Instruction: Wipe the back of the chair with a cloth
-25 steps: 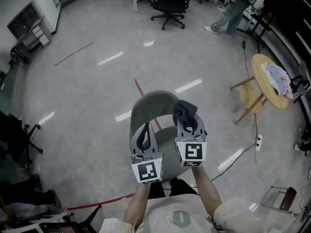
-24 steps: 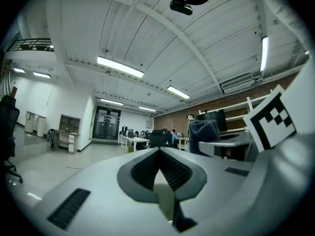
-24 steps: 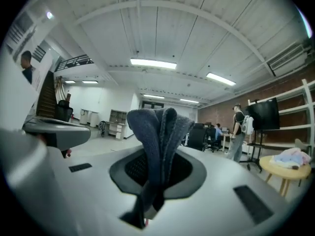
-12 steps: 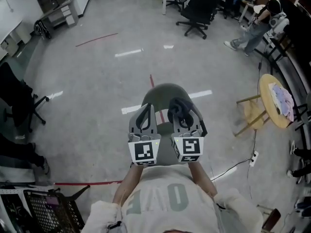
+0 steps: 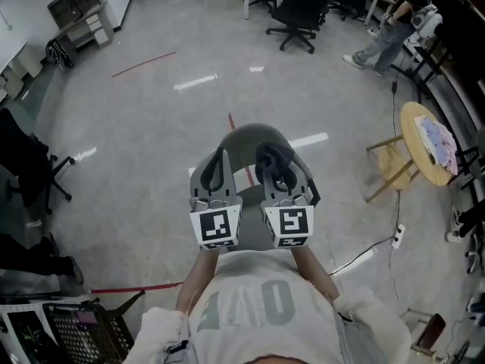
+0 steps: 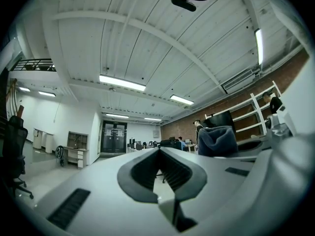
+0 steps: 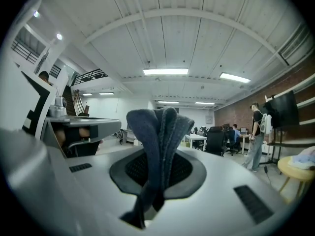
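Observation:
A grey-green chair stands on the floor right in front of me in the head view, its back rising behind both grippers. My right gripper is shut on a dark blue cloth, which sticks up folded between the jaws. My left gripper is held beside it at the same height, jaws shut with nothing between them. Both grippers point upward, level with the chair's back, which they partly hide. The cloth also shows at the right of the left gripper view.
A round wooden stool-table with a cloth on it stands to the right, a cable on the floor near it. Black office chairs and a person are far ahead. Another black chair stands at left. A red floor line runs behind me.
Both grippers have drawn in together and lifted slightly toward the chair's back. The head view has swung a little, and the cloth stays held in the right gripper.

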`<state>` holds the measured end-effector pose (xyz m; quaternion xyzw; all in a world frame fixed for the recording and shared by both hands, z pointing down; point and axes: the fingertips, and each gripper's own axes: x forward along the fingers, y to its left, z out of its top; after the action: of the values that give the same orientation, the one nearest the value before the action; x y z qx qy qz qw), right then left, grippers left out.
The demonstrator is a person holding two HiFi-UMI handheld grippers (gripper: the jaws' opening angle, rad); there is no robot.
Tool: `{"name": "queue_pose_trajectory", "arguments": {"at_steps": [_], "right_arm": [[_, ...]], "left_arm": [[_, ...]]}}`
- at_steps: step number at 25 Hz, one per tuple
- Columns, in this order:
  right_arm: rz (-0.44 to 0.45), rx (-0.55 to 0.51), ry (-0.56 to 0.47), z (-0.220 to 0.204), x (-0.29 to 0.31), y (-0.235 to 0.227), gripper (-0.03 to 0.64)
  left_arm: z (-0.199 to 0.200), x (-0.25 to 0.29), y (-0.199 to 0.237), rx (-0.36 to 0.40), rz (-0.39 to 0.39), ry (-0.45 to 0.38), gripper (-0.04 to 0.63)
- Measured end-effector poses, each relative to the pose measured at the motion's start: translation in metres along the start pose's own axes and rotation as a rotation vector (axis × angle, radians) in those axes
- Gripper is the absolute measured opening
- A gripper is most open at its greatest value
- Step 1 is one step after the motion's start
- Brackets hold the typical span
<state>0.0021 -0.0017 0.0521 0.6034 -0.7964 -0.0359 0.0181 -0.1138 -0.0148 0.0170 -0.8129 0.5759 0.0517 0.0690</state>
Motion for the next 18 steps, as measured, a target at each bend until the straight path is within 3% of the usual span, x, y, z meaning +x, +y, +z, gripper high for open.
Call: {"name": "queue_pose_trajectory", "arguments": {"at_steps": [5,18], "right_arm": [[-0.005,0.005,0.011,-0.002,-0.008,-0.002,0.054],[0.067,0.005,-0.003,-0.001,-0.017,0.032,0.054]], "left_arm": [[-0.008,-0.003,-0.005,-0.008,-0.004,0.030,0.015],[0.001,-0.018,-0.010,0.002,-0.023,0.008,0.015]]}}
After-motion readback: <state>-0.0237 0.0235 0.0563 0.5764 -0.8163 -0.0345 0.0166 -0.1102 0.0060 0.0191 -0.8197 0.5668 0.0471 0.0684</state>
